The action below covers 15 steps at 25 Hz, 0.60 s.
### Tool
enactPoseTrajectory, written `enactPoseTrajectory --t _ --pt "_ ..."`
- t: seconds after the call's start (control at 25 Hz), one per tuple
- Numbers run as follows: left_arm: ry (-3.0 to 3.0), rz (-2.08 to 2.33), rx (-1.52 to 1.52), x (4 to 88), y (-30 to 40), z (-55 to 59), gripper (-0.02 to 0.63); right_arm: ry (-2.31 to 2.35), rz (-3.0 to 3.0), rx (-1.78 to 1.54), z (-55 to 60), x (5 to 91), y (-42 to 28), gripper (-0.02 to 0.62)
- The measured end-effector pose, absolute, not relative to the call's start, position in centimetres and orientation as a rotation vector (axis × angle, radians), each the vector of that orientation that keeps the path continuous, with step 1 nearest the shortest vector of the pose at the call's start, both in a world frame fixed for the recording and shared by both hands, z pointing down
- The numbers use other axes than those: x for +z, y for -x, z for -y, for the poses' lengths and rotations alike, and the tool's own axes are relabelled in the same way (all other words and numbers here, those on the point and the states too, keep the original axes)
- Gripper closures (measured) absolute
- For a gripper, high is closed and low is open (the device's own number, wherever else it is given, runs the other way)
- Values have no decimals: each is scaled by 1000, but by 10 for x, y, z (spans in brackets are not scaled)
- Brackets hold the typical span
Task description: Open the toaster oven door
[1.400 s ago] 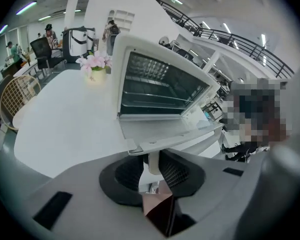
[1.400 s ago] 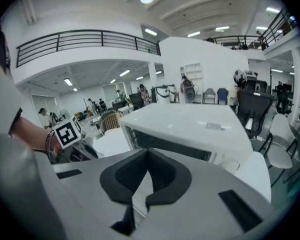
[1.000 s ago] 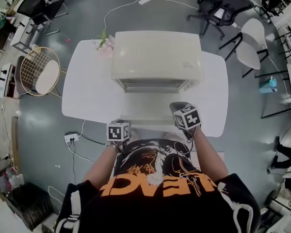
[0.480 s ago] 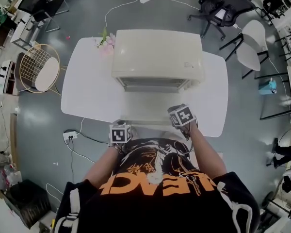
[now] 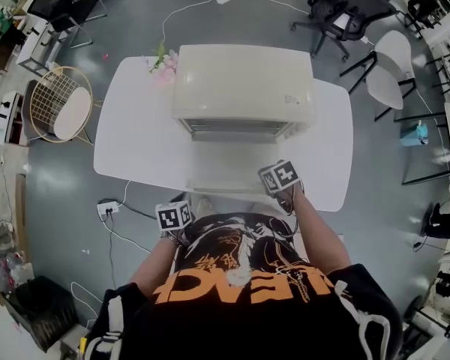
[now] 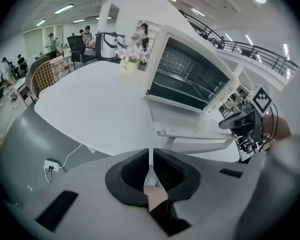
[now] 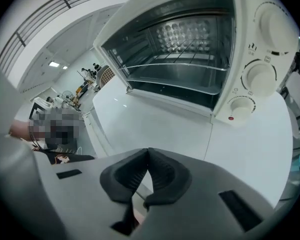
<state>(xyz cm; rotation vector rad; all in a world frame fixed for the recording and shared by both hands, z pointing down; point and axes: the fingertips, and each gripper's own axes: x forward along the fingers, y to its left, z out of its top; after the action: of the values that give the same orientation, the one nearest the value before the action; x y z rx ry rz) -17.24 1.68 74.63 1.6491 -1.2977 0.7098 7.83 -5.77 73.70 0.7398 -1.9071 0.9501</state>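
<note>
The cream toaster oven (image 5: 244,81) stands at the back of the white table (image 5: 135,141). Its door (image 5: 225,167) lies folded down flat toward me, and the rack inside shows in the right gripper view of the oven (image 7: 190,44). My left gripper (image 5: 174,210) hangs off the table's near edge, left of the door's handle bar (image 6: 190,135). Its jaws (image 6: 150,151) are closing to a thin slit with nothing between them. My right gripper (image 5: 276,169) hovers over the door's (image 7: 155,124) near right corner, with the pads (image 7: 147,151) touching and empty.
A small pot of pink flowers (image 5: 163,70) sits at the table's back left corner. Three knobs (image 7: 260,76) line the oven's right side. A round wire chair (image 5: 60,109) stands left of the table, office chairs (image 5: 390,66) at the back right, and a power strip (image 5: 109,212) on the floor.
My left gripper has drawn back toward my body and slightly left, off the table's edge. The right gripper has shifted slightly left. The oven door stays down.
</note>
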Motion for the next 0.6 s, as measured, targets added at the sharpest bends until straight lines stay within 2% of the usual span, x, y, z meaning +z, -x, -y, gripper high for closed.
enactPoseTrajectory --t 0.6 --pt "-1841 1282 750 704 139 18 583 -725 1795 940 46 781 -76 581"
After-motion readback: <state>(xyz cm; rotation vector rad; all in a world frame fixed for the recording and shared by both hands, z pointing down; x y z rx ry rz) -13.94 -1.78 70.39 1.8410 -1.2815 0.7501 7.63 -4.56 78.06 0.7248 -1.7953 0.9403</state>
